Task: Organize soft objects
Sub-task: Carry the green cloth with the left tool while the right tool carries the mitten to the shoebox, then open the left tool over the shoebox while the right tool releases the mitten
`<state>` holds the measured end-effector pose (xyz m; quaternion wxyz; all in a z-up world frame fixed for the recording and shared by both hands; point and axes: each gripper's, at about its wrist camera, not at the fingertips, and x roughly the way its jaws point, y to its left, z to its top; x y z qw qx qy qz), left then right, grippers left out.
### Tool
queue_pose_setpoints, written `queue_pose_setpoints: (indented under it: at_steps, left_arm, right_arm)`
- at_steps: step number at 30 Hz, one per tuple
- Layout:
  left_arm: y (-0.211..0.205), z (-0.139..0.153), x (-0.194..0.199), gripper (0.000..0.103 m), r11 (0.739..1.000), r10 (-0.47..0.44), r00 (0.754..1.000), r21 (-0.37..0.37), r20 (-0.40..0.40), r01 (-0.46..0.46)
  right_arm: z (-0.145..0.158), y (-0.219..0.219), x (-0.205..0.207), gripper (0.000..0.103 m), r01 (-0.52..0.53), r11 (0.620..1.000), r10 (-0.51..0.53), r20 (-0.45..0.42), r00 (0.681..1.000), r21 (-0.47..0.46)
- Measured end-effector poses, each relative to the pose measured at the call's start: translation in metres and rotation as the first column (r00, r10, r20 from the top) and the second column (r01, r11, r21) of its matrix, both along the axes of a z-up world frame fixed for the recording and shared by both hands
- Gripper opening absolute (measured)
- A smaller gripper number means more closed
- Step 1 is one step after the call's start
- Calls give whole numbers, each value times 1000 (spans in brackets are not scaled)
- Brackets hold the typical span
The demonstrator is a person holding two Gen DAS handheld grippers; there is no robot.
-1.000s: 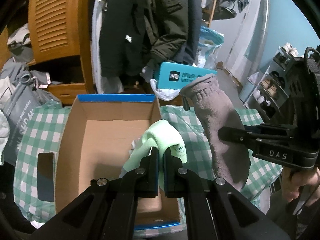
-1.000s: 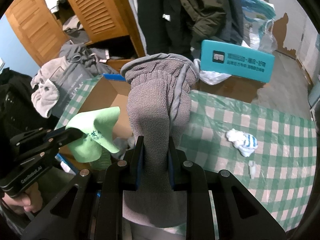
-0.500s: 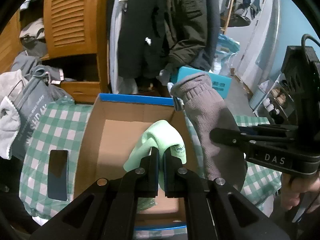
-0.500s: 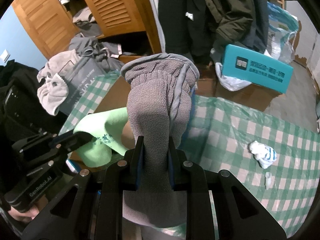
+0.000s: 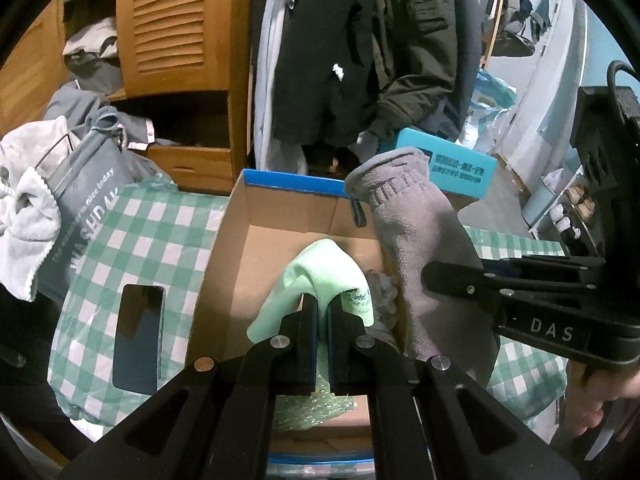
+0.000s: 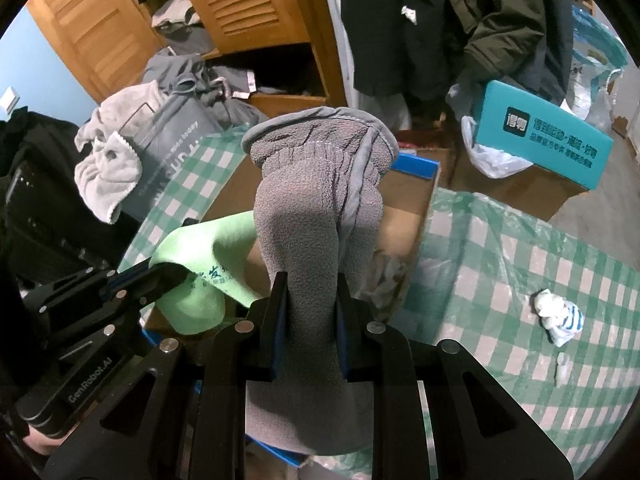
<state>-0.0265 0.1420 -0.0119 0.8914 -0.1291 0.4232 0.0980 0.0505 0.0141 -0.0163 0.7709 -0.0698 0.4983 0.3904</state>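
Because soft things belong in it, the cardboard box (image 5: 240, 264) sits open on the checked counter (image 5: 132, 240); over it the right hand-held gripper (image 6: 308, 300) clamps a grey fleece glove (image 6: 316, 216); the left hand-held gripper (image 5: 322, 312) pinches a green cloth (image 5: 320, 268), seemingly ready to drop.

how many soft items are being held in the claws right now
2. A green cloth is pinched in the left claw over the cardboard box; a grey fleece glove is clamped in the right claw beside it.
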Motion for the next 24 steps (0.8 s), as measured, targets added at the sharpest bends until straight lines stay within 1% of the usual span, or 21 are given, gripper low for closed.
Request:
queue_pose_setpoints:
  at_steps: [8,9,11,13,14,15,16,17,21,23,24]
  left_arm:
    - [6,-11,0,4,1000,17,999,-5,-39,-17]
    - [7,-10,0,4,1000,21,999,-8,-35,-21]
    - [9,-9,-1,6,1000,29,999,-4,-33,-29]
    - [9,-9,0,9,999,33,999,-3,-35,-33]
    - [9,-9,0,15,999,35,999,-2,-38,-35]
    - [9,-10,1,25,999,38,998,2,-41,-37]
    - [8,-10,0,31,999,43,998,10,-42,-43]
    - [8,-10,0,39,999,47,998,18,-38,-47]
    - [5,-8,1,45,998,40,999,46,-32,-39]
    - [3,-9,2,46,998,38,999,51,-39,-36]
    - [2,-9,2,47,998,36,998,52,-43,-34]
  right_arm:
    - [-7,20,0,20,-23,1000,22,-9,1000,-10]
    - [-8,22,0,22,-26,1000,26,-13,1000,-9]
    - [-10,23,1,29,-31,1000,31,-21,999,-6]
    - [-11,24,2,30,-27,1000,27,-25,999,-8]
    - [-11,23,3,30,-24,1000,24,-25,999,-4]
    - [-10,22,3,30,-21,1000,21,-23,1000,-2]
    - [-9,20,4,31,-17,1000,17,-19,1000,-1]
    - [-8,20,5,34,-13,1000,13,-18,1000,-2]
    - [-5,13,9,42,4,1000,-4,-18,1000,7]
    - [-3,9,10,49,14,1000,-14,-17,1000,10]
    - [-3,7,11,50,19,1000,-19,-15,1000,11]
